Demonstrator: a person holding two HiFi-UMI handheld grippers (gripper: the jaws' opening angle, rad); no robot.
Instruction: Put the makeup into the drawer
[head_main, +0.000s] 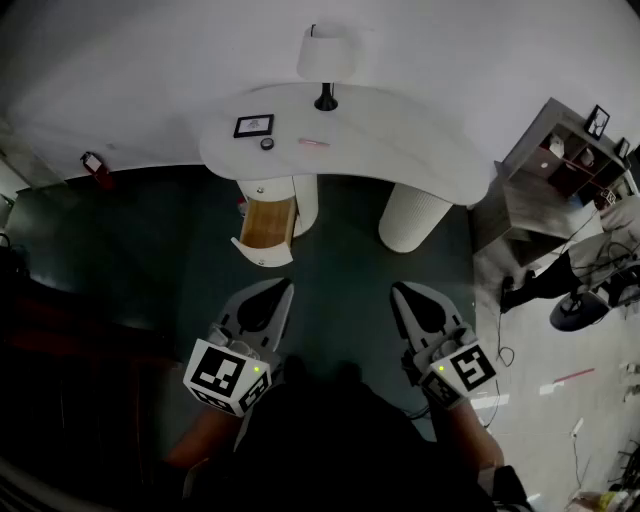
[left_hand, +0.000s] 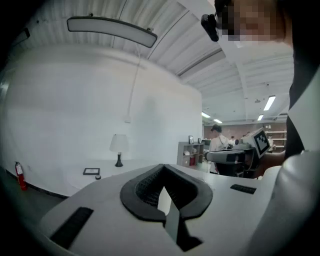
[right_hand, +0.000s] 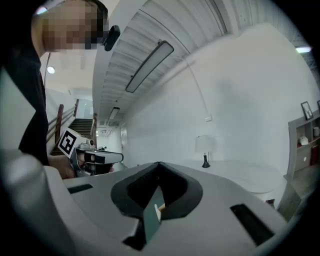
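Observation:
A pink makeup stick (head_main: 313, 143) and a small dark round pot (head_main: 267, 144) lie on the white curved table (head_main: 400, 150). Under the table's left end a drawer (head_main: 267, 222) stands pulled out, its wooden inside showing nothing. My left gripper (head_main: 283, 286) and right gripper (head_main: 397, 289) hover side by side over the dark floor, well short of the table, both pointing at it. Each has its jaws together with nothing held. In the left gripper view the gripper (left_hand: 162, 167) faces the far-off table and pot (left_hand: 98, 177). The right gripper (right_hand: 159, 165) points about level.
A lamp (head_main: 326, 60) and a picture frame (head_main: 253, 126) stand on the table. A white round pedestal (head_main: 412, 215) carries its right end. A grey shelf unit (head_main: 560, 160) with cables beside it stands at the right. A red fire extinguisher (head_main: 95, 165) sits at the left wall.

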